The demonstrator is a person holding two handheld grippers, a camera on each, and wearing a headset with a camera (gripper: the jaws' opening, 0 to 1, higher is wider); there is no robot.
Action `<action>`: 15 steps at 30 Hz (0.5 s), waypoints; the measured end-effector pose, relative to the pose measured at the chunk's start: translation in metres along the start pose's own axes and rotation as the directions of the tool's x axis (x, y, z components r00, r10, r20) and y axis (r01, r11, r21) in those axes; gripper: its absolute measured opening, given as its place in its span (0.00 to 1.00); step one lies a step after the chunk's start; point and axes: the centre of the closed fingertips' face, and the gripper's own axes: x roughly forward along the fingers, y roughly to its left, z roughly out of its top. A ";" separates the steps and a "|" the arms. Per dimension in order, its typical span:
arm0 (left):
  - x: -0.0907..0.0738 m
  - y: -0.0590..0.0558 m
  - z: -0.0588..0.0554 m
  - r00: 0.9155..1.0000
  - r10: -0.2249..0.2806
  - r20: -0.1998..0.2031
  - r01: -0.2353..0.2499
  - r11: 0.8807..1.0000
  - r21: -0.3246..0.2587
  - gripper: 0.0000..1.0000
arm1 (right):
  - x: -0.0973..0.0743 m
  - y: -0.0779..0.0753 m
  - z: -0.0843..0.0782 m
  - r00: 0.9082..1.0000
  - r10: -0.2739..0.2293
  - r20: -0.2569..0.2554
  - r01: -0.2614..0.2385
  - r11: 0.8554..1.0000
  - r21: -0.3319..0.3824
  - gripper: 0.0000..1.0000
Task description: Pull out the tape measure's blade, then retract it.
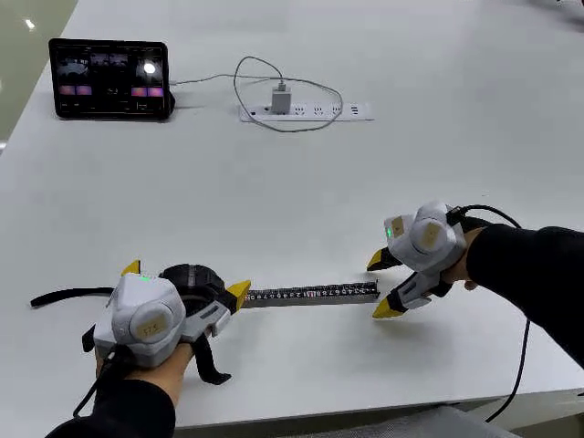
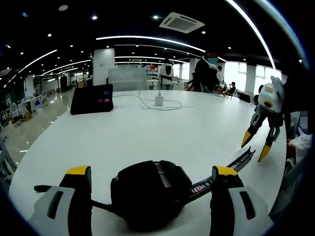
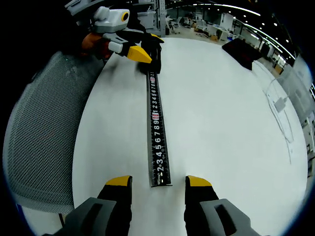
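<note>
a broad white table (image 1: 301,182) stretches far across the scene, glossy under the lamps. a pale green polished floor (image 1: 27,55) shows at far left. the dark ceiling carries long curved light strips (image 2: 147,38), small spot lamps and a square air vent (image 2: 182,22). bright windows (image 2: 240,73) line the far right. a grey mesh chair (image 3: 39,128) sits at the table's near edge.

The wide white surface (image 1: 274,201) carries a black tablet with a lit screen (image 1: 110,78) at its far left, a white power strip (image 1: 319,111) with a white charger (image 1: 281,98) and grey cable (image 1: 274,127) beside it, and, near the front edge, a black round tape measure (image 1: 193,281) with its numbered blade (image 1: 310,294) lying flat.
</note>
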 end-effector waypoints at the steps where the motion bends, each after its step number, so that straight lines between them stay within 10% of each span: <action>1: 0.000 0.000 0.000 1.000 0.001 0.000 -0.001 1.000 -0.003 0.99 | 0.000 0.000 0.000 1.000 0.001 -0.002 -0.001 1.000 -0.006 0.38; 15: 0.000 0.002 0.000 1.000 0.008 0.005 -0.008 1.000 -0.009 0.99 | 0.002 -0.002 -0.003 1.000 -0.002 -0.024 0.002 1.000 -0.029 0.13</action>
